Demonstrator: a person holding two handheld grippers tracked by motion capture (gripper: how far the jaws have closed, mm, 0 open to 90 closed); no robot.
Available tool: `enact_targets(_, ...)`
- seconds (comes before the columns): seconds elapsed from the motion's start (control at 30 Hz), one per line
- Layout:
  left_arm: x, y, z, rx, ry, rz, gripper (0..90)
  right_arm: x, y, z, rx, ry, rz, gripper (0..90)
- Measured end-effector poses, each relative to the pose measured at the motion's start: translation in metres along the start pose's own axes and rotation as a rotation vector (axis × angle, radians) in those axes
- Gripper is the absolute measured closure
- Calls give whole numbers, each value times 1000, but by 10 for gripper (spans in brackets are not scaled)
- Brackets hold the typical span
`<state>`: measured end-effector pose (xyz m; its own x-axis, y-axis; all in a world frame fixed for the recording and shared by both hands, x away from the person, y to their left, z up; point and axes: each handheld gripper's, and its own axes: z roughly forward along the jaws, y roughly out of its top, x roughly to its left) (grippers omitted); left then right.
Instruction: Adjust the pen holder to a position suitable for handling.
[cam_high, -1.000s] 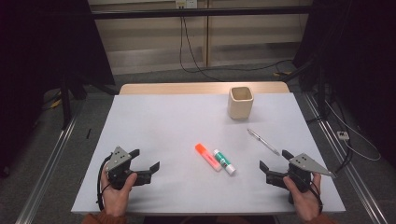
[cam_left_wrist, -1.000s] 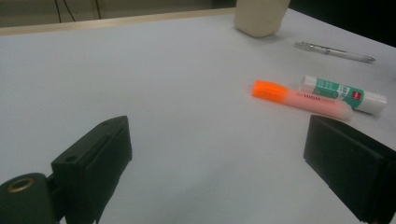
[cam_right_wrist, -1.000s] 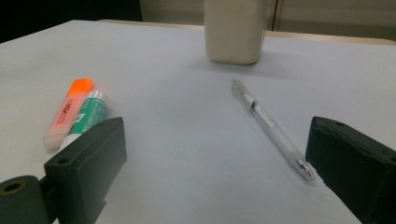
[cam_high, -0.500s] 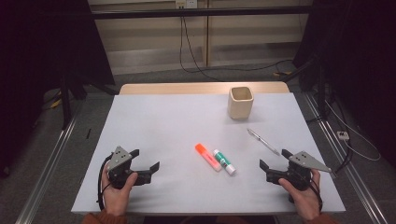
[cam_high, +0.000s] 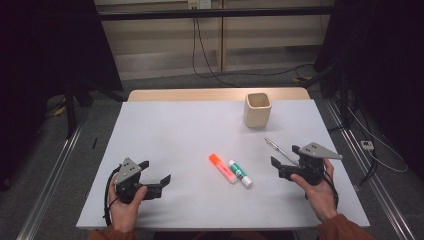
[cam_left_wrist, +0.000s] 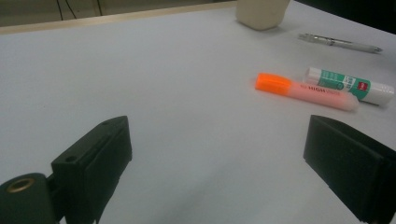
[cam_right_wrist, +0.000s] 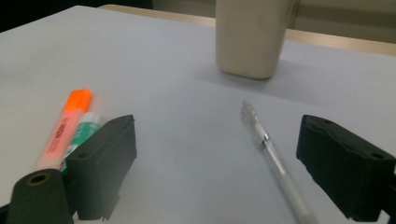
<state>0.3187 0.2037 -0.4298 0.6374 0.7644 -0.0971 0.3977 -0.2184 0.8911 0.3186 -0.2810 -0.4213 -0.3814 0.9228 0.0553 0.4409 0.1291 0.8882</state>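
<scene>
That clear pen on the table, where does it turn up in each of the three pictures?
High view: the pen lies right of centre, just ahead of the right gripper.
Left gripper view: top right, beyond the two markers.
Right gripper view: lower middle, running between the open jaws.
Shared landmark: the beige cup, beyond the pen's far end.

Table top (cam_high: 170, 135): plain pale grey-white, no pattern; far edge light wood tone.
Cup (cam_high: 257, 109): cream-beige, unmarked.
Highlighter (cam_high: 222, 168): bright orange cap, translucent pink-orange barrel, dark lettering along barrel.
Glue stick (cam_high: 240, 173): white body, green label band with white print, small red mark.
Pen (cam_high: 278, 148): clear barrel, silver-grey trim.
Left gripper (cam_high: 156, 182): black jaws, grey plate on top, black cable.
Right gripper (cam_high: 285, 161): black jaws, grey three-cornered plate.
Sleeves (cam_high: 345, 229): rust orange-brown.
Surroundings: dark drapes, grey floor, beige wall panels.
</scene>
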Motion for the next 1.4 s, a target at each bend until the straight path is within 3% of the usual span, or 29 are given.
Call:
enact_targets(0.03, 0, 0, 0, -2, -3, 1, 77, -5, 12, 7, 31, 1, -14, 110)
enact_targets(0.13, 1, 0, 1, 5, -5, 1, 77, -11, 24, 15, 51, -8, -24, 101)
enact_targets(0.2, 2, 0, 0, 1, -3, -5, 77, -20, 38, 25, 69, 10, 14, 101)
enact_targets(0.43, 2, 0, -1, 0, -4, -3, 77, -33, 64, 46, 63, -14, 15, 100)
enact_targets(0.53, 1, 1, 0, 3, -7, 2, 77, -40, 82, 63, 60, -31, 37, 153)
enact_targets(0.6, 1, 0, 0, 4, -7, 3, 77, -43, 91, 73, 67, -50, 9, 153)
enact_targets(0.67, 2, 0, 0, 4, -6, 0, 77, -45, 95, 77, 63, -42, 11, 155)
enact_targets(0.77, 3, 0, -2, 1, -11, -1, 77, -54, 110, 97, 63, -77, 15, 227)
enact_targets(0.87, 3, 0, -2, 3, -11, 0, 77, -58, 116, 107, 54, -94, 16, 275)
enact_targets(0.9, 2, 0, -1, 1, -12, 6, 77, -61, 121, 115, 38, -129, 6, 317)
enact_targets(1.1, 1, 0, -1, 4, -13, 9, 77, -68, 128, 136, 88, -124, 21, 414)
enact_targets(1.13, 2, -1, -2, 3, -11, 7, 77, -69, 128, 143, 97, -120, 29, 467)
enact_targets(1.4, 3, -1, -2, 6, -11, 3, 77, -74, 125, 163, 143, -123, 70, 565)
